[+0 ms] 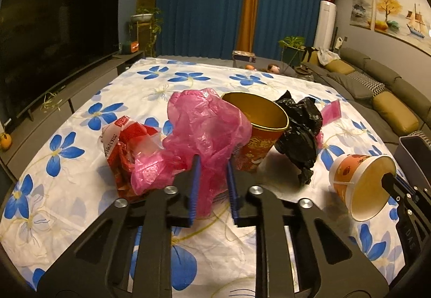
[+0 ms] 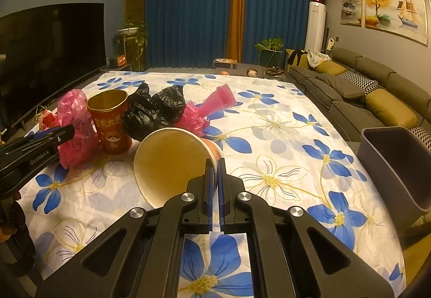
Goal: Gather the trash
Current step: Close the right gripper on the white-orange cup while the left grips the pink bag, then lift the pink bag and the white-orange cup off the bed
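A: What surrounds you, biggest first?

B: The table under its flowered cloth (image 2: 282,120) fills both views, with your trash clustered at its left-middle. A dark bin (image 2: 398,163) stands off the table's right edge. In the cluster, the pink plastic bag (image 1: 204,128) is the largest piece; a red wrapper (image 1: 126,147) lies against its left side, the upright red and gold cup (image 1: 258,133) touches its right side, and a crumpled black bag (image 1: 299,131) sits just right of that cup.

A: What does one camera give you that the other doesn't?

B: Your right wrist view shows the bin's open mouth and a second pink bag (image 2: 212,107) behind the black one; the left wrist view catches only slivers of those. The left wrist view shows the red wrapper plainly, which is nearly hidden in the other.

A: And the tongs?

B: Your left gripper (image 1: 212,176) has its blue fingers partly apart with a fold of the pink plastic bag between them; whether they pinch it you cannot tell. Your right gripper (image 2: 214,179) is nearly together, clamped on the rim of the tipped paper bowl (image 2: 172,160), whose mouth faces your camera, near the black bag.
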`<action>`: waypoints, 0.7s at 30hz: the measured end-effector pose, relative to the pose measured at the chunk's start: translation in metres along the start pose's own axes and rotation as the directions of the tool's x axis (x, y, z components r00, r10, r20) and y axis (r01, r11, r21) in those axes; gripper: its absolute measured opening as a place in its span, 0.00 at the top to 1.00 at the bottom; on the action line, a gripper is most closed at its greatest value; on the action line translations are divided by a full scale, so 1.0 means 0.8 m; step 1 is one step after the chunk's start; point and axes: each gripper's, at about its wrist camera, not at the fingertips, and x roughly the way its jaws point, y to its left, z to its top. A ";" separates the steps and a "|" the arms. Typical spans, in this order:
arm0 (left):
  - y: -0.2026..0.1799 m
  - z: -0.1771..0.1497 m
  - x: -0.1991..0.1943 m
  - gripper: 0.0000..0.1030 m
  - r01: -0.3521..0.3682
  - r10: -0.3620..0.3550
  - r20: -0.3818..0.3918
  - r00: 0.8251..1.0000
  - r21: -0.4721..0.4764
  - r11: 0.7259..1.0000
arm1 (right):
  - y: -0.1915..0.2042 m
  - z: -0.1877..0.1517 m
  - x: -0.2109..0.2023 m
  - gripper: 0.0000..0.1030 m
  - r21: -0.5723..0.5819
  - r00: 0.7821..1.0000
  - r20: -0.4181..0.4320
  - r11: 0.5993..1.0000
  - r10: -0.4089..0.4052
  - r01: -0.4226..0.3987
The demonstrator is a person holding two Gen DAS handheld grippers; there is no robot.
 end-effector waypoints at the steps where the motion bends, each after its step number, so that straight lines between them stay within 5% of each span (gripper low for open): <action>1: 0.000 0.000 -0.001 0.89 0.004 -0.004 0.000 1.000 -0.002 1.000 | 0.000 -0.001 -0.002 0.96 0.001 1.000 0.002 1.000 -0.001 0.001; 6: 0.003 -0.003 -0.017 0.98 0.028 -0.028 0.018 0.999 -0.016 0.999 | -0.007 -0.003 -0.014 0.96 0.012 1.000 0.016 1.000 -0.004 0.004; 21: -0.009 -0.017 -0.097 0.99 0.096 -0.095 0.118 0.988 0.003 0.995 | -0.033 -0.013 -0.045 0.96 0.061 0.999 0.044 0.998 -0.007 0.005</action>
